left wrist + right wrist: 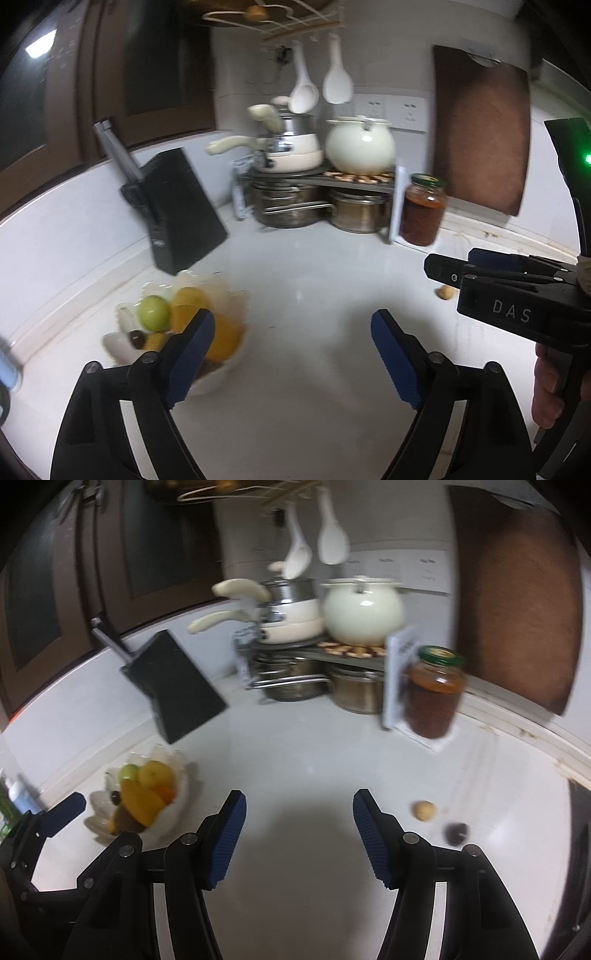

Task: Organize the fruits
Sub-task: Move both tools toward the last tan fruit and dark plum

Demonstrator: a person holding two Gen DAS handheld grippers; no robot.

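Observation:
A white flower-shaped bowl (173, 808) stands on the counter at the left, holding a green fruit (128, 771), yellow and orange fruits (155, 773) and a small dark one. It also shows in the left wrist view (225, 373) just beyond my left finger. A small tan fruit (424, 810) and a dark fruit (456, 833) lie loose on the counter at the right; the tan one shows in the left wrist view (445, 292). My left gripper (293, 354) is open and empty. My right gripper (299, 838) is open and empty above bare counter.
A black knife block (177, 686) leans behind the bowl. A rack with pots and a cream kettle (362, 609) fills the back corner. A jar of brown preserve (434, 698) and a wooden cutting board (517, 598) stand at the right.

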